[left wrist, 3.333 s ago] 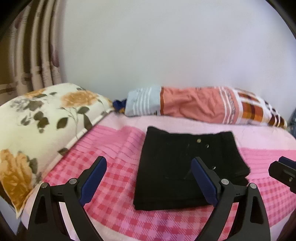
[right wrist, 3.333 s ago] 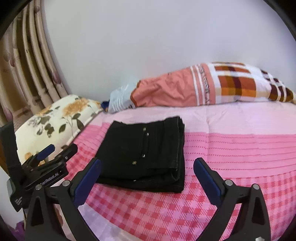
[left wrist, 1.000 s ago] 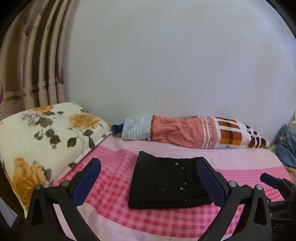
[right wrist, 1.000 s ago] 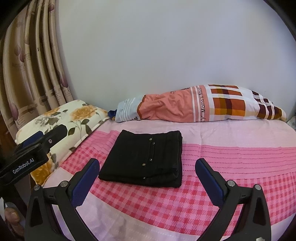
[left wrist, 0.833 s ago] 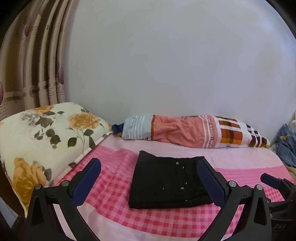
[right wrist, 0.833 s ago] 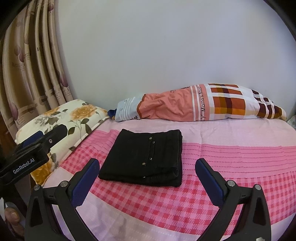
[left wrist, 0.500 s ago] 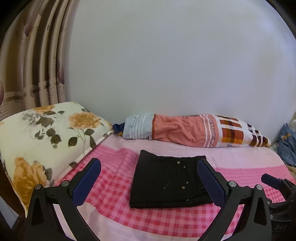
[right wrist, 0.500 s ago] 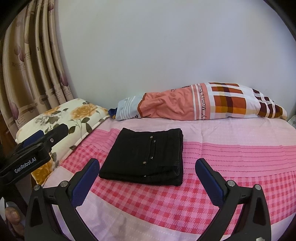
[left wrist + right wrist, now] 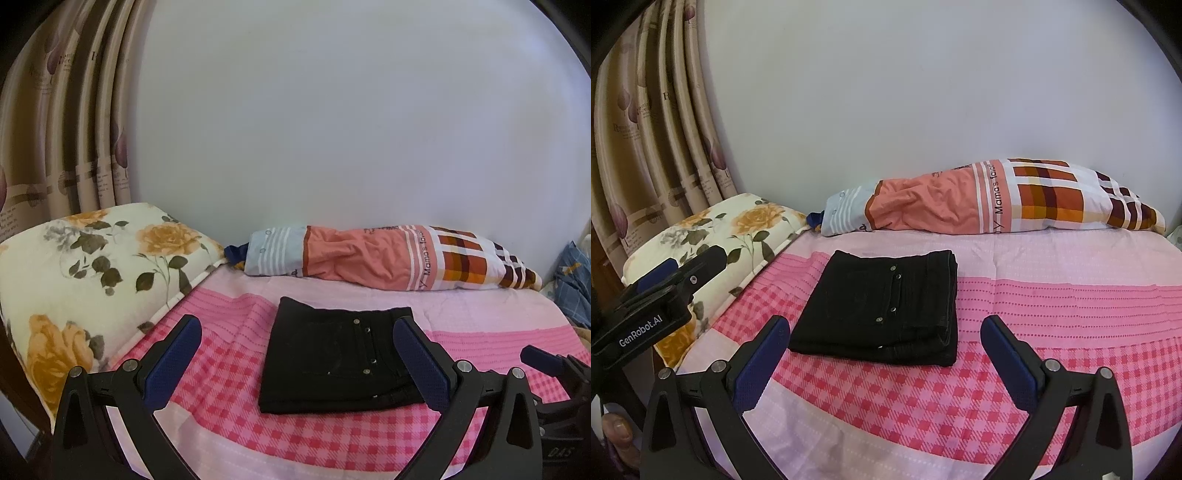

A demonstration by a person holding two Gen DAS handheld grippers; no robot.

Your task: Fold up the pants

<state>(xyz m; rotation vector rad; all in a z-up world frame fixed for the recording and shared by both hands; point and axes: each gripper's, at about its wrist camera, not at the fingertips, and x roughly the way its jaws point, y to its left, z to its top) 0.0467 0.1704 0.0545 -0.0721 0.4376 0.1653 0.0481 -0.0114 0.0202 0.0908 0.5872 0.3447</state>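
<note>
Black folded denim pants [image 9: 882, 310] lie square on pink checked bedsheet [image 9: 1052, 332]. Left gripper [image 9: 297, 363] and right gripper [image 9: 881, 365]: jaws apart, empty. Any snag risks unfolding the stack.

Your left gripper's [image 9: 297, 354] right finger [image 9: 419, 363] covers the pants' [image 9: 334, 354] 3 o'clock edge, so the fold there is hidden from you. Your right gripper [image 9: 554, 384] is cut off at 4 o'clock in that view, so you cannot tell its gap there. At 3 o'clock a blue cloth [image 9: 572, 284] runs off the edge; what it is stays unclear. In your right wrist view, a fingertip [image 9: 617, 430] at 8 o'clock is mostly hidden behind the gripper frame. The curtain [image 9: 646, 122] print is too small to read. The pillow's [image 9: 997, 195] lettering is partly lost in folds.
</note>
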